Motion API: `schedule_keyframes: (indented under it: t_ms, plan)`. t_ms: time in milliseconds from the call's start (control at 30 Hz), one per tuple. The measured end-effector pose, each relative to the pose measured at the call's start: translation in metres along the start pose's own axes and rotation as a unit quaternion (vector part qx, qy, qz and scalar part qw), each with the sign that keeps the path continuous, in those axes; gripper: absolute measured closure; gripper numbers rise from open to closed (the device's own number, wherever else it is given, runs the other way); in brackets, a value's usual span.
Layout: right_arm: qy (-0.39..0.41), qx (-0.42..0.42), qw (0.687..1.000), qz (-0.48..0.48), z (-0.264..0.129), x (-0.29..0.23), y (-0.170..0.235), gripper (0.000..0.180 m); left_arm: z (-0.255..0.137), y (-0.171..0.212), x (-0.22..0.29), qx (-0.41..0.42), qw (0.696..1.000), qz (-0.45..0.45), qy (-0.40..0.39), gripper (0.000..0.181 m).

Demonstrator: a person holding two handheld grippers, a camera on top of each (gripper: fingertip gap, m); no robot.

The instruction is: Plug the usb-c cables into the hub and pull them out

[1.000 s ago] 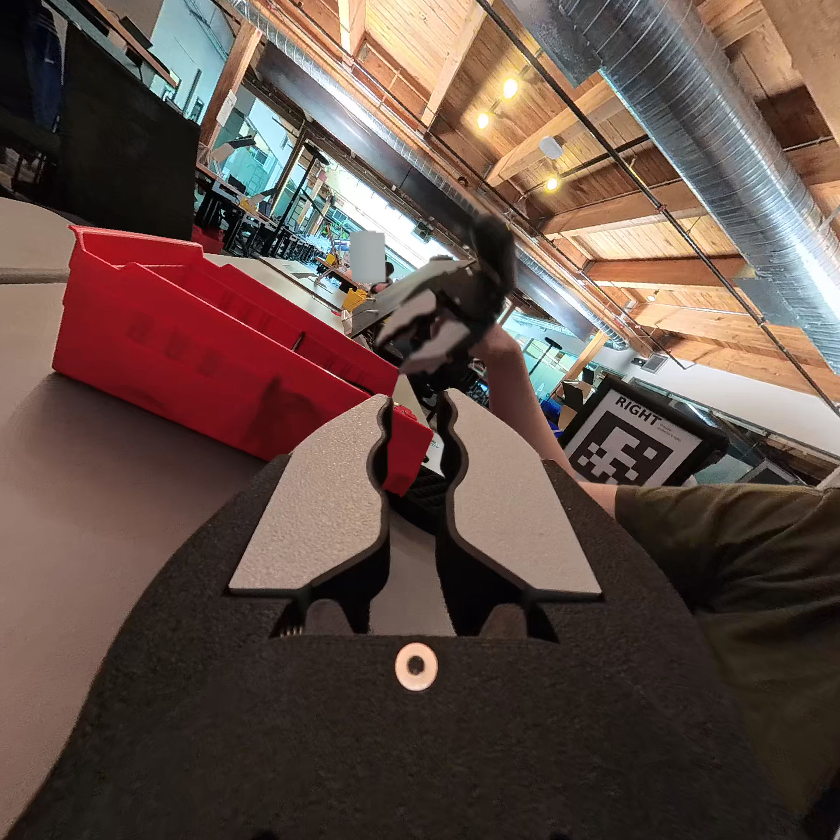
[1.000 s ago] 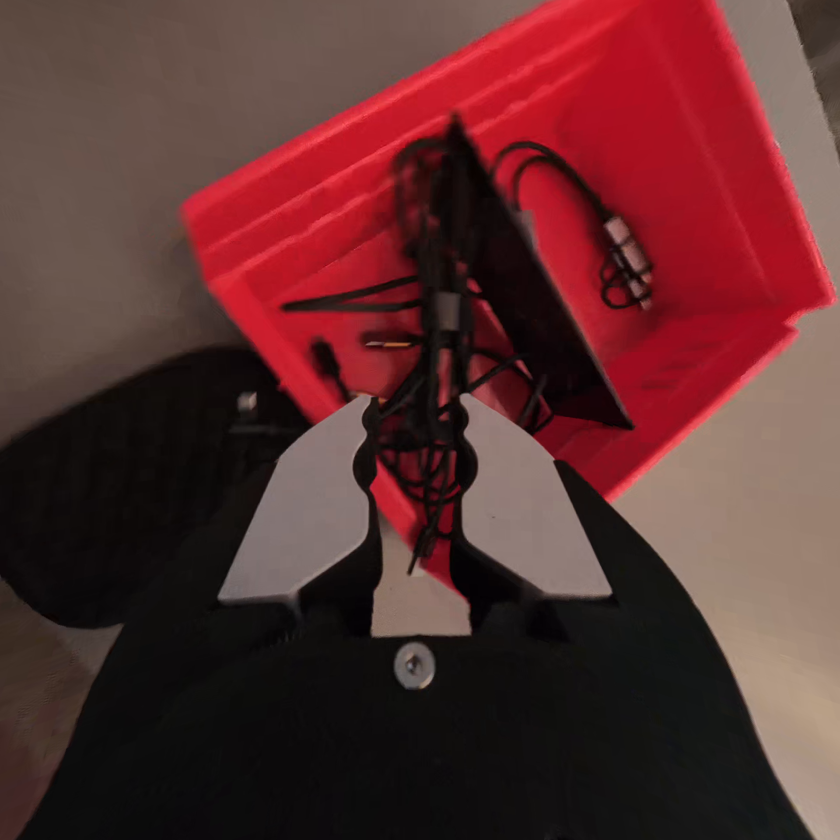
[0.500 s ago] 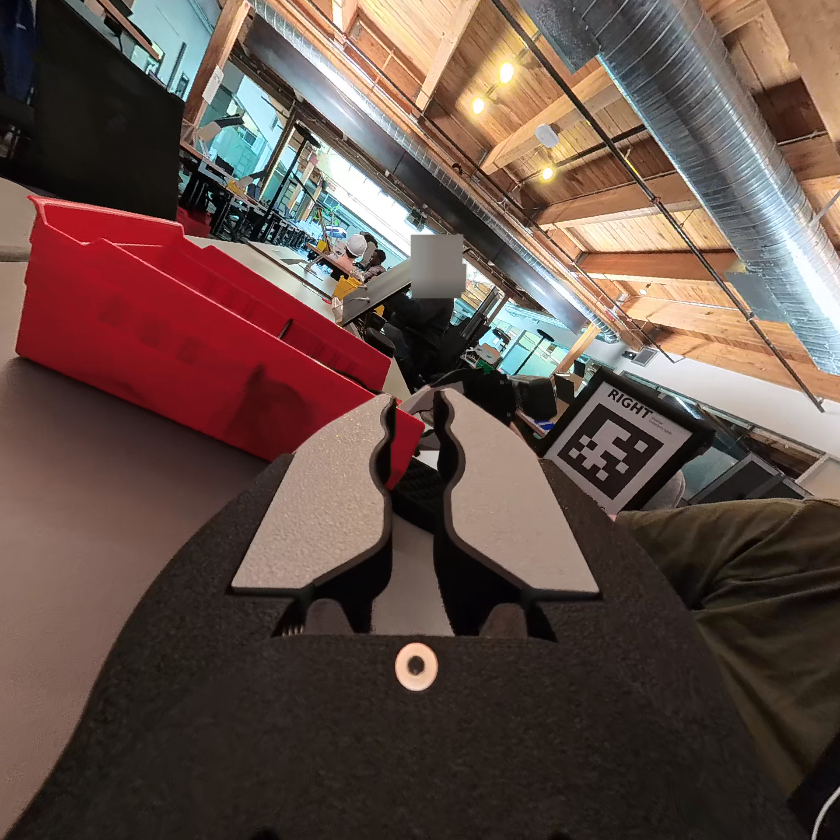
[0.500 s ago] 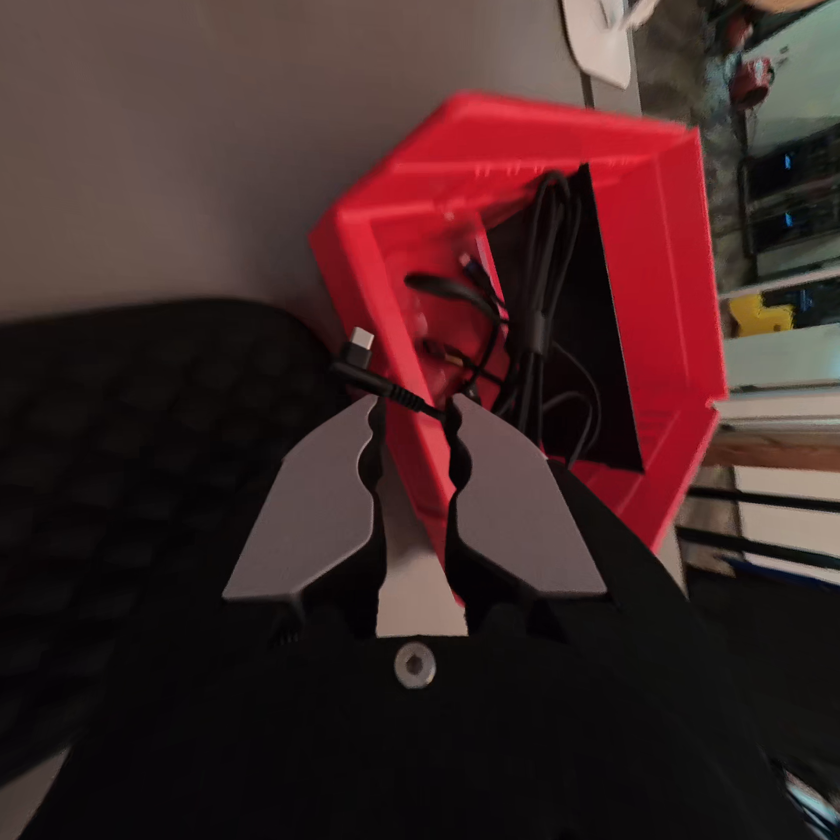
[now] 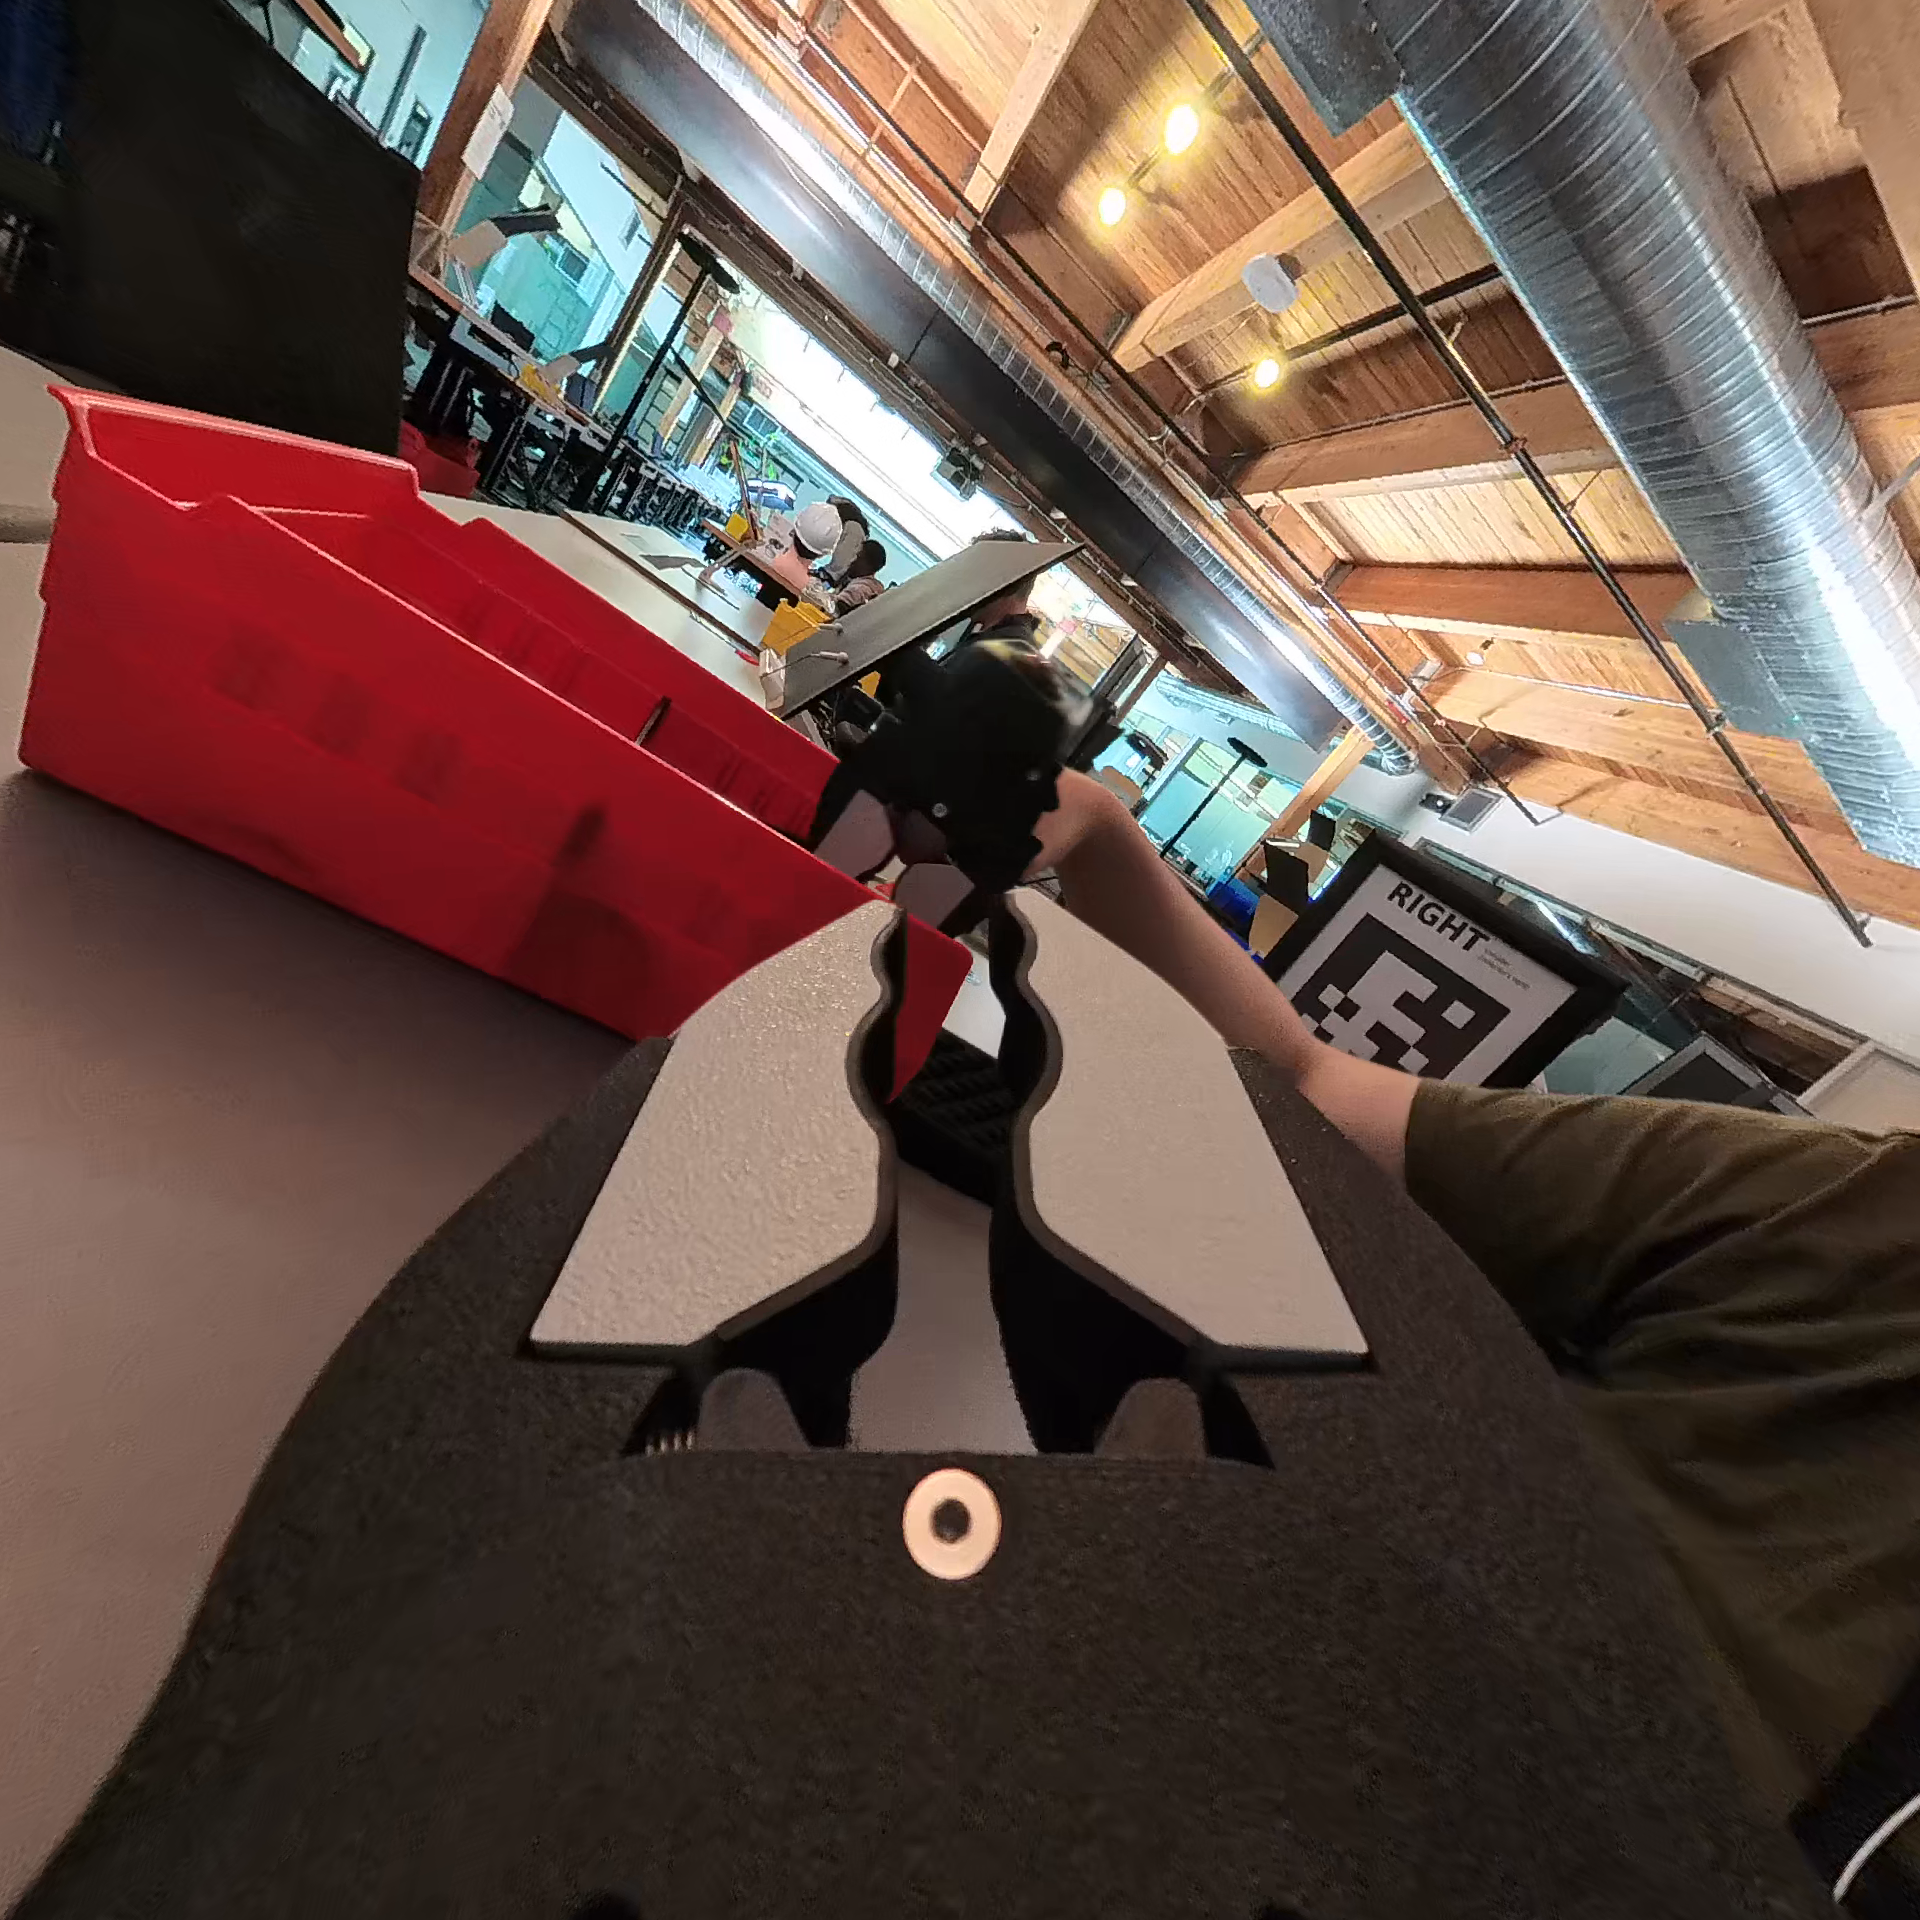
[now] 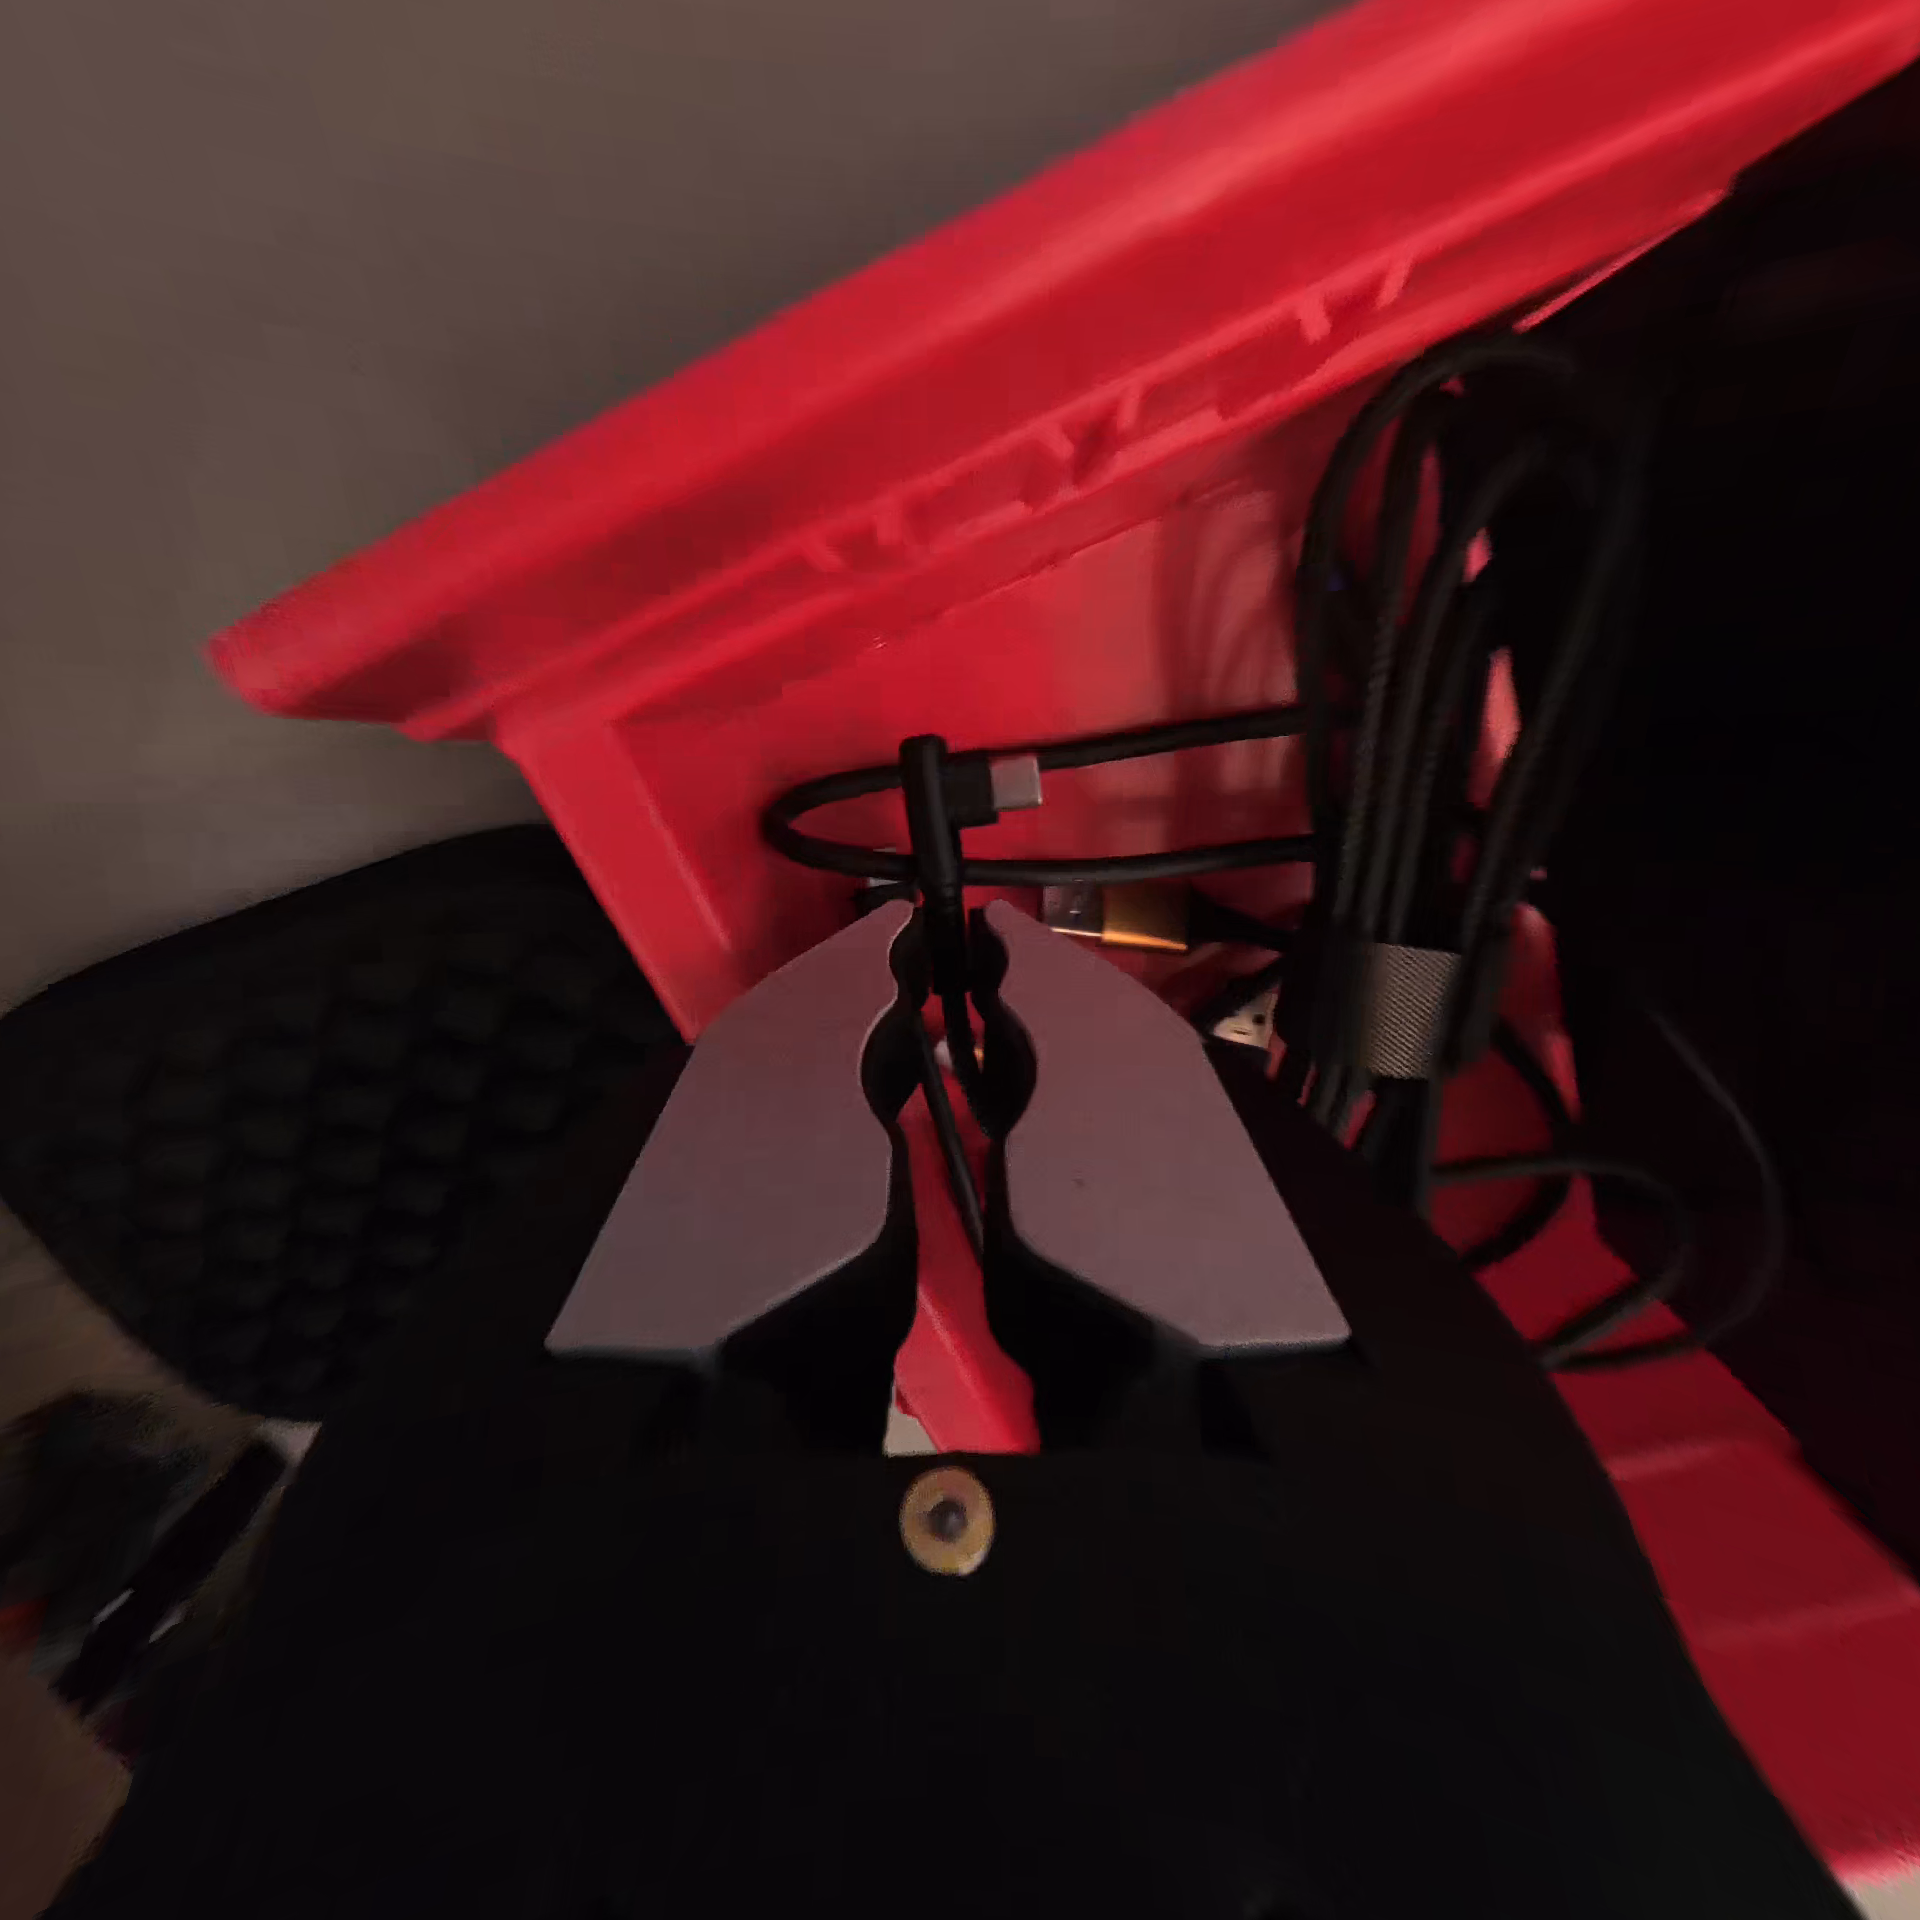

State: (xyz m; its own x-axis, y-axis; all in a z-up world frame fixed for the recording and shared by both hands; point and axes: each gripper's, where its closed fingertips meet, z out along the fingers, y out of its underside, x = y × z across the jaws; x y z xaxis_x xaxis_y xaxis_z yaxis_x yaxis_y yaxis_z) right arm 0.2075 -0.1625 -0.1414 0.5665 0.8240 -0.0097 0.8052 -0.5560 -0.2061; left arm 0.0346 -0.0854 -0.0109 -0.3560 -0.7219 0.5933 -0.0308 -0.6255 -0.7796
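Over the near corner of the red bin (image 6: 1039,343), the right gripper (image 6: 948,914) has its jaws clamped on a thin black cable (image 6: 940,831) just behind its right-angle plug (image 6: 1003,787), whose silver tip points right inside the bin. Beside it in the bin lie a gold-collared plug (image 6: 1127,920), a looped black lead (image 6: 1039,862), and a thick cable bundle (image 6: 1392,727) cinched by a grey strap (image 6: 1403,1013); the far right of the bin is too dark to read. A black textured mat (image 6: 312,1091) lies on the worktop (image 6: 364,260) touching the bin's left corner.

From the left wrist view, the left gripper (image 5: 951,920) sits low on the worktop (image 5: 208,1091), jaws slightly apart with nothing between them. The bin (image 5: 343,748) stands ahead and to its left, the mat (image 5: 951,1101) just past its tips. The right gripper (image 5: 966,769) hangs at the bin's right end, held by a hand on an arm in an olive sleeve (image 5: 1683,1299). No hub can be made out.
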Motion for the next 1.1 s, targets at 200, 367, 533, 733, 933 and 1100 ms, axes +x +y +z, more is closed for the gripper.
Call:
schedule_keyframes:
  t_ms: [200,367,533,733,933,1100]
  plan:
    - [-0.062,0.069,0.996,0.017,-0.022,-0.004,-0.008,0.157,-0.003,-0.004,0.002,0.006,1.000,-0.001,0.001,0.167]
    - [0.047,0.195,0.978,0.051,-0.093,0.013,-0.001,0.153,-0.009,-0.011,0.000,0.025,1.000,-0.004,0.001,0.167]
    - [0.239,0.202,0.932,0.185,-0.144,0.070,0.051,0.153,-0.008,-0.009,-0.004,0.023,1.000,-0.005,-0.002,0.166]
    - [0.239,0.144,0.891,0.359,-0.111,0.111,0.082,0.149,-0.004,0.000,-0.011,0.001,1.000,-0.001,-0.021,0.167]
    - [0.122,0.073,0.878,0.457,-0.068,0.122,0.103,0.154,0.000,0.004,-0.018,-0.010,0.999,0.011,-0.042,0.167]
    - [0.030,0.090,0.858,0.505,-0.043,0.124,0.095,0.171,-0.004,0.011,-0.039,-0.046,0.989,0.041,-0.134,0.167]
